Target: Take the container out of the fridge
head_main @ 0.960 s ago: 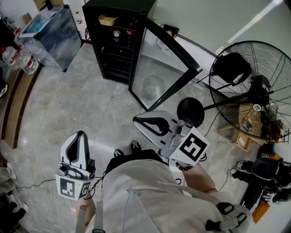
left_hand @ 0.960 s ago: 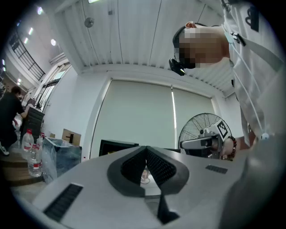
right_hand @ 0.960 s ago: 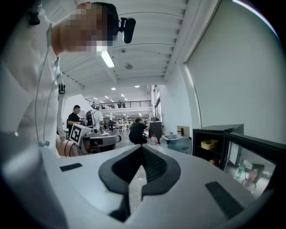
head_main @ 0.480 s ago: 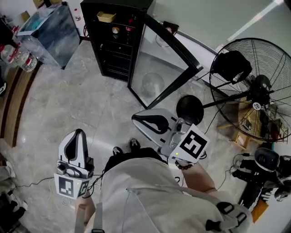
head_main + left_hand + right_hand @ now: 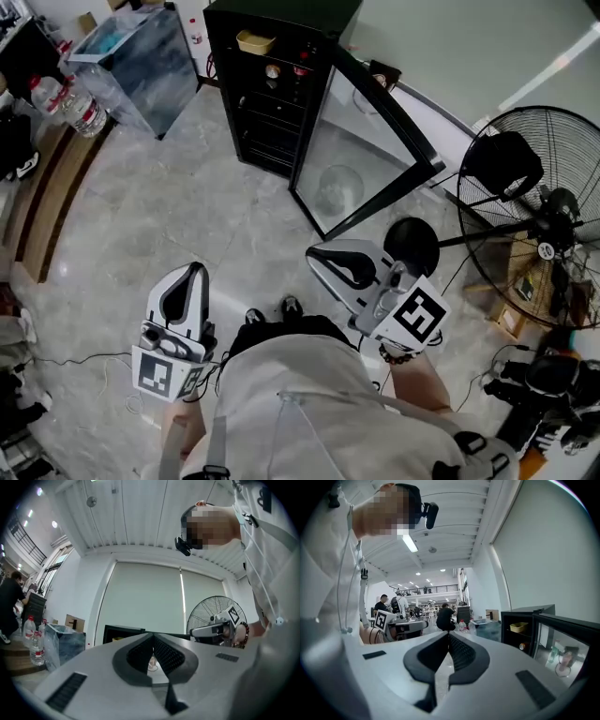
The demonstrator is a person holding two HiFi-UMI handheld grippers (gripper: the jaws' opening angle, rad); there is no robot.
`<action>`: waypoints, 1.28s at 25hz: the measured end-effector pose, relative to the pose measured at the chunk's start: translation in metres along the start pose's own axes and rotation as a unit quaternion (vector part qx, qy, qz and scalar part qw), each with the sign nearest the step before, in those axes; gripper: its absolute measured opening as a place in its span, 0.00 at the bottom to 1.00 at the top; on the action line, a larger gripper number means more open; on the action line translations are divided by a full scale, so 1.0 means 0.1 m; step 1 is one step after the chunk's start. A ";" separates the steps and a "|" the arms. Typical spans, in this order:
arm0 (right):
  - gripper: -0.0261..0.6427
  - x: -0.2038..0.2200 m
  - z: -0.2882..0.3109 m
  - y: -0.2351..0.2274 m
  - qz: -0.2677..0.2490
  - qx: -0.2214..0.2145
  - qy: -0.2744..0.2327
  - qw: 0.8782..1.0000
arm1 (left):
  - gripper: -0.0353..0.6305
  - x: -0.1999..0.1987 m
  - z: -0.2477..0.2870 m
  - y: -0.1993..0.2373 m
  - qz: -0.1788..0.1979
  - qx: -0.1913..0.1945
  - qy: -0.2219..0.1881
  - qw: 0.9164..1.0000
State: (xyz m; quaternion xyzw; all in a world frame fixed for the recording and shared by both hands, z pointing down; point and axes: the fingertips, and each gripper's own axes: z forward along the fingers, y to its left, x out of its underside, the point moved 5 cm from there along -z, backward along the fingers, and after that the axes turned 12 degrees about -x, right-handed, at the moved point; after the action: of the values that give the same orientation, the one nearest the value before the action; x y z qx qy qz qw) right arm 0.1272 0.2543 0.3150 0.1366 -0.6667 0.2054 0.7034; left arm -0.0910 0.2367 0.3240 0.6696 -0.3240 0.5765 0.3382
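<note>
A black fridge [image 5: 281, 66] stands at the far side of the floor, its glass door [image 5: 375, 150] swung open to the right. On its top shelf sits a yellow container [image 5: 254, 41], which the right gripper view also catches [image 5: 518, 627]. My left gripper [image 5: 195, 272] is low at the left, shut and holding nothing, far from the fridge. My right gripper [image 5: 314, 253] is near the door's outer edge, also shut and holding nothing. In each gripper view the jaws meet at the tips, for the left gripper [image 5: 153, 635] and the right gripper [image 5: 448, 633].
A large floor fan [image 5: 534, 216] stands at the right with a black round stool [image 5: 412, 246] before it. A plastic-wrapped crate [image 5: 141, 52] and water bottles [image 5: 70, 103] are left of the fridge. A wooden step [image 5: 42, 206] runs along the left. People are in the background [image 5: 443, 618].
The head view has shifted, so the fridge and both grippers sit further right in the picture. Both grippers stay shut and empty, at about the same distance from the fridge.
</note>
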 end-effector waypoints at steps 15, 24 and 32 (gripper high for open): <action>0.06 0.00 -0.12 -0.45 -0.018 -0.030 0.040 0.999 | 0.07 0.00 0.13 0.04 0.022 -0.057 0.011 0.998; 0.06 -0.13 0.48 -1.12 -0.093 0.001 0.113 0.989 | 0.07 0.27 0.42 0.74 0.014 -0.067 0.018 0.998; 0.06 -0.30 1.48 -2.31 -0.127 0.054 0.192 0.972 | 0.07 0.23 1.36 1.91 0.015 -0.046 0.022 0.999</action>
State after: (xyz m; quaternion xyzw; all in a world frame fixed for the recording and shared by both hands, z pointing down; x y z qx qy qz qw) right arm 0.1049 -0.0208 0.3150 0.2164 -0.4843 0.1726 0.8300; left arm -0.1705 0.0164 0.3474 0.6357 -0.3527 0.5804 0.3669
